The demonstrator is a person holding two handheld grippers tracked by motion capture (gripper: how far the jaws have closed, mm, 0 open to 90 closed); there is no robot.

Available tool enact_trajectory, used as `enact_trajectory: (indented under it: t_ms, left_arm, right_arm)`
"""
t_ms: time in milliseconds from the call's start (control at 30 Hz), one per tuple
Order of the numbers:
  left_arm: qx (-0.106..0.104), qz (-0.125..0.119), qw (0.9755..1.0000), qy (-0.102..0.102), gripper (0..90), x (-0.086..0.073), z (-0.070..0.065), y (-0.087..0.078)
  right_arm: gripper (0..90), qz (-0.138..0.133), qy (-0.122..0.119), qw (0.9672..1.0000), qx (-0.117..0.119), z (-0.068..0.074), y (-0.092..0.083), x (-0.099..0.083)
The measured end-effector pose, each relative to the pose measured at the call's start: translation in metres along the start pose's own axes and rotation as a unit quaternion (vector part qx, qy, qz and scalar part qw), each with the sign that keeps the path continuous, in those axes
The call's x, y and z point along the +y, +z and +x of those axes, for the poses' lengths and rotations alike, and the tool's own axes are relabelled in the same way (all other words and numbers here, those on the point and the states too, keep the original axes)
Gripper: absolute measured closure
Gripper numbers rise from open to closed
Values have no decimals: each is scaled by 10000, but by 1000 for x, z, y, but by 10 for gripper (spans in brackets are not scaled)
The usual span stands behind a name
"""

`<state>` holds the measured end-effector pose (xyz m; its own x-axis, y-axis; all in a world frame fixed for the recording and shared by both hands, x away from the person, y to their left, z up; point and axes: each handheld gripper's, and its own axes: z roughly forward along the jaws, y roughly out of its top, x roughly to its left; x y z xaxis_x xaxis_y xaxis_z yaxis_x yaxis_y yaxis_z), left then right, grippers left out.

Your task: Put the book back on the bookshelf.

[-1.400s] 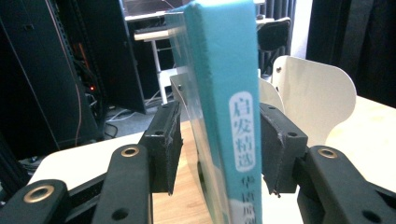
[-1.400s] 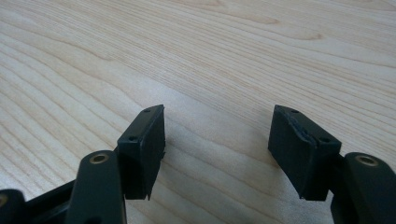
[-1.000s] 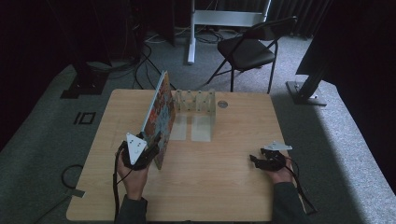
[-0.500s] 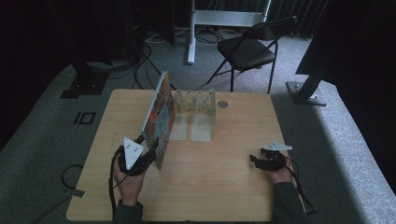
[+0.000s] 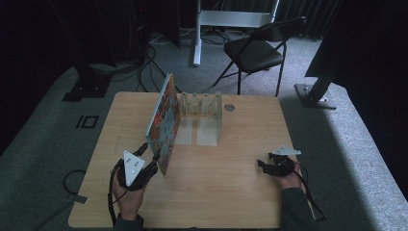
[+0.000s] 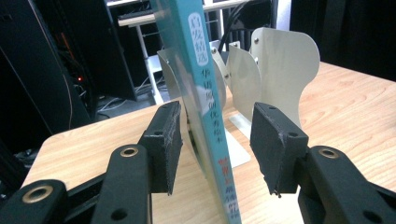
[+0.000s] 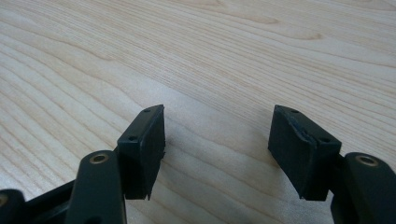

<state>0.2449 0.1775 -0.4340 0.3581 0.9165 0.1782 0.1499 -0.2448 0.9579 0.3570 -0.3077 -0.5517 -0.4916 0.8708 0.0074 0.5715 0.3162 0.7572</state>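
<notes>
room: dark studio, wooden table [image 5: 231,192]
book [image 5: 164,120]: upright on its edge, leaning by the metal bookends [image 5: 204,108], not yet slotted in
left gripper [image 5: 146,161]: jaws spread around the spine, pads apart from it
right gripper [image 5: 263,164]: spread wide, idle on the table
left: grip the book, seat it in the rack

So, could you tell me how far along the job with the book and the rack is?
Done: the book stands on edge, its far end at the metal rack. In hand: the left gripper straddles its spine, pads not pressing; the right gripper lies open on the table. Left: seating it in a slot, which I cannot confirm.
</notes>
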Motion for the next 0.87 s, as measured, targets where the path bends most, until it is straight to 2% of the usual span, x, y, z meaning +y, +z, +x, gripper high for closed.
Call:
enact_trajectory:
  t_ms: [200,567,867]
  left_arm:
    - [-20,55,10000,-32,531,-7,-3,-4]
    - [-347,301,9989,7,535,-26,-20,-2]
    - [-393,357,9986,44,535,-30,-23,0]
  right_arm:
    - [360,0,1,10000,0,0,0,0]
    - [360,0,2,10000,1,0,0,0]
    - [360,1,9,10000,8,0,0,0]
